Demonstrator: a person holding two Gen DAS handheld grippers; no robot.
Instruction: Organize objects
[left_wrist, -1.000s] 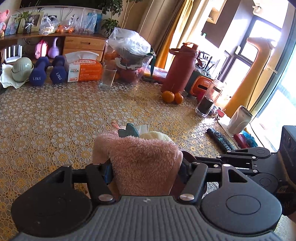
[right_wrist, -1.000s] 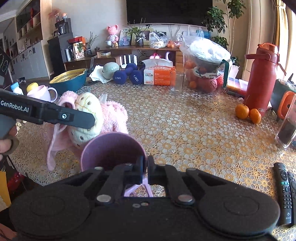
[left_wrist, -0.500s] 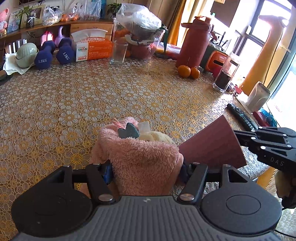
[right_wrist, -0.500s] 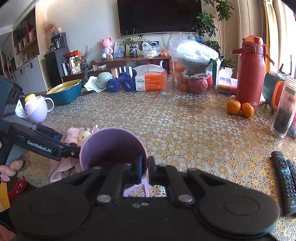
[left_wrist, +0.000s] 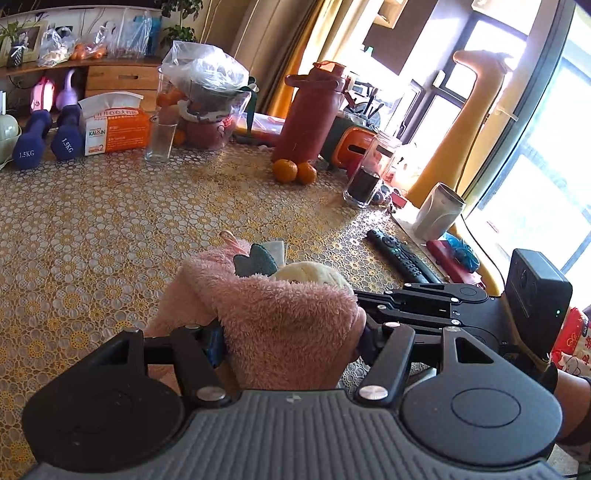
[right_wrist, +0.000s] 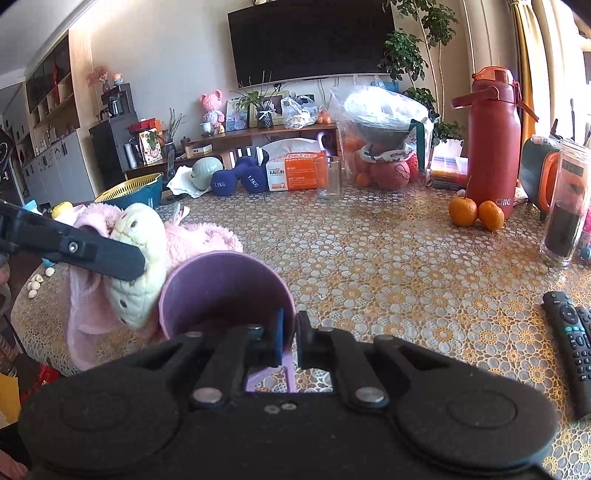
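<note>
A: A living room, with a long table (right_wrist: 369, 266) under a gold lace cloth, the TV at twelve o'clock and a red flask (right_wrist: 493, 144) at two.

B: And the tongs?

A: The left gripper (left_wrist: 291, 332) is clamping the pink plush toy (left_wrist: 280, 317) across its body. The right gripper (right_wrist: 286, 341) pinches the wall of the purple cup (right_wrist: 221, 291).

B: What has changed?

A: Half a second ago the toy sat low, behind the cup. Now it hangs at ten o'clock, level with the rim, touching it.

B: So the toy likely goes into the cup next.
</note>
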